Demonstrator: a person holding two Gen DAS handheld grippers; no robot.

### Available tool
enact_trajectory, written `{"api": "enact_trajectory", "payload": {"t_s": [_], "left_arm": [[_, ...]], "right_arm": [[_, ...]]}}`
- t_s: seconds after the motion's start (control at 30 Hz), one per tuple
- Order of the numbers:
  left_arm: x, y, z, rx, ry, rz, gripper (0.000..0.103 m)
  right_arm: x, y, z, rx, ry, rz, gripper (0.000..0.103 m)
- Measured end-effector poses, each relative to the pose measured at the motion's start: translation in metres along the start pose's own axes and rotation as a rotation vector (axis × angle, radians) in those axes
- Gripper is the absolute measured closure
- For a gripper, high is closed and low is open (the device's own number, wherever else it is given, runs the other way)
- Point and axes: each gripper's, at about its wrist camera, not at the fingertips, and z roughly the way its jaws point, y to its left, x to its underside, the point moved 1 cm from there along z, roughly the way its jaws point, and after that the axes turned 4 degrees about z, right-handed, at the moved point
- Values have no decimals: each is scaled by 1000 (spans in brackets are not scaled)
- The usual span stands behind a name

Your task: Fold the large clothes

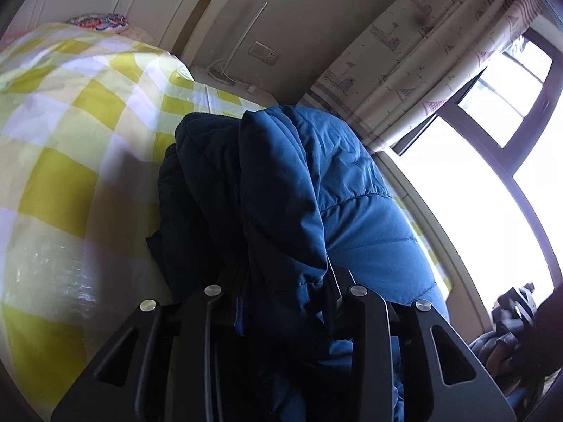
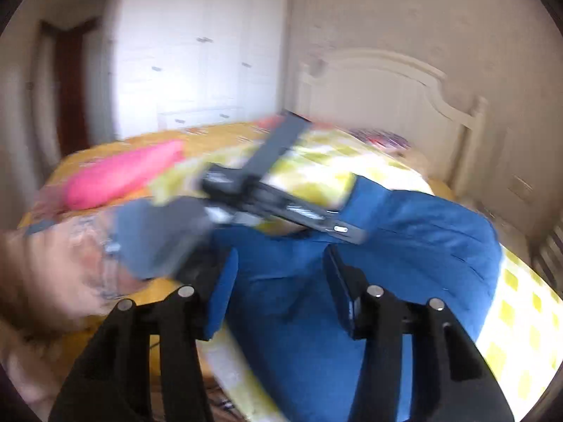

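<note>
A blue quilted jacket (image 1: 352, 204) lies on a bed with a yellow-and-white check cover (image 1: 70, 133). My left gripper (image 1: 281, 281) is shut on a bunched fold of the jacket, which drapes over and hides its fingertips. In the blurred right wrist view the jacket (image 2: 404, 246) lies spread on the check cover (image 2: 520, 323). My right gripper (image 2: 281, 281) is open above the jacket, with nothing between its fingers. The left gripper's body (image 2: 274, 200) and the hand holding it (image 2: 52, 274) show across the upper left of that view.
A white headboard (image 2: 387, 84) and beige wall stand behind the bed. A pink pillow (image 2: 123, 172) lies on an orange sheet (image 2: 218, 133). A white wardrobe (image 2: 197, 52) is at the back. A curtain (image 1: 422, 52) and bright window (image 1: 475, 193) are on the right.
</note>
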Motion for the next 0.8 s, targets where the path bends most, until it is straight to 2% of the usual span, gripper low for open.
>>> {"api": "enact_trajectory", "payload": {"t_s": [0.07, 0.13, 0.17, 0.23, 0.3, 0.4, 0.47, 0.53, 0.57, 0.63, 0.67, 0.73, 0.8], "left_arm": [[1, -6, -2, -24, -3, 15, 70], [2, -9, -1, -46, -5, 19, 70], [3, -8, -4, -47, -9, 11, 71], [1, -10, -8, -36, -16, -19, 72], [-2, -19, -16, -23, -38, -35, 75], [2, -46, -35, -46, -92, 21, 77], [10, -58, -48, -79, -123, 57, 77], [18, -40, -43, -121, -100, 28, 76], [21, -27, -38, -118, -85, -10, 76], [25, 3, -27, -37, -53, -101, 73], [26, 8, -27, -24, -50, -111, 69], [26, 8, -31, -42, -59, -103, 63], [18, -3, -39, -148, -63, -56, 47]], "right_arm": [[1, -1, 19, -10, 57, 22, 56], [16, 12, 48, -43, 161, 3, 68], [20, 16, 51, -23, 173, -32, 68], [18, 20, 48, -29, 169, -70, 76], [16, 17, 40, -49, 144, -67, 77], [18, 14, 24, -108, 83, -82, 87], [20, 14, 19, -110, 77, -105, 87], [25, 11, 30, -112, 100, -87, 87], [28, 10, 40, -116, 116, -79, 87], [35, 7, 63, -125, 150, -76, 87], [37, 6, 70, -131, 168, -70, 87], [38, 5, 72, -126, 178, -76, 87], [40, 5, 70, -126, 175, -74, 87]]}}
